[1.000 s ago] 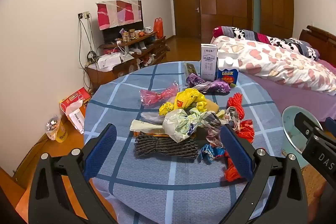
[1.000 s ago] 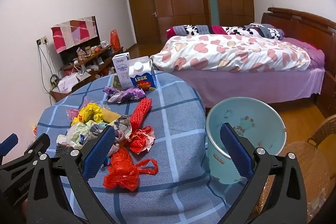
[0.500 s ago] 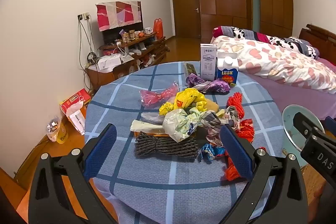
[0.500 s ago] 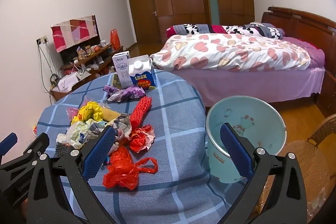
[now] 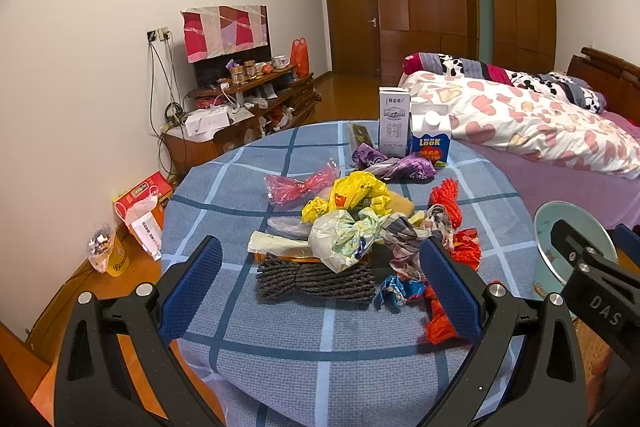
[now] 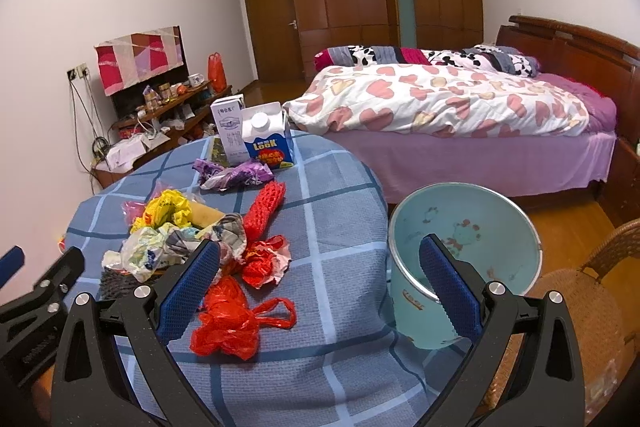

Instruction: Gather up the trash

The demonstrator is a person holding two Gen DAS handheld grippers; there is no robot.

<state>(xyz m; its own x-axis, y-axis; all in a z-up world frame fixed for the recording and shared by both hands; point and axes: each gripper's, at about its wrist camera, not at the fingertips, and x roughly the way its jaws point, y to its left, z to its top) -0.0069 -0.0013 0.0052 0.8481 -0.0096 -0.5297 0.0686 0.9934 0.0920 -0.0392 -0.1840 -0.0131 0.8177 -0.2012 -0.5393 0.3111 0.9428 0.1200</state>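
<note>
A heap of trash lies on the round blue checked table: a dark rope bundle, a pale plastic bag, a yellow bag, a pink wrapper, a purple wrapper, red netting and a red plastic bag. Two milk cartons stand at the far edge. A light-blue bucket stands right of the table. My left gripper is open and empty, just before the rope bundle. My right gripper is open and empty, above the table edge between the red bag and the bucket.
A bed with a heart-print quilt stands behind the bucket. A wicker chair is at the right. A TV stand with clutter lines the left wall, with a red box and bags on the floor.
Both grippers have barely shifted; the views are nearly the same. Nothing on the table has moved.
</note>
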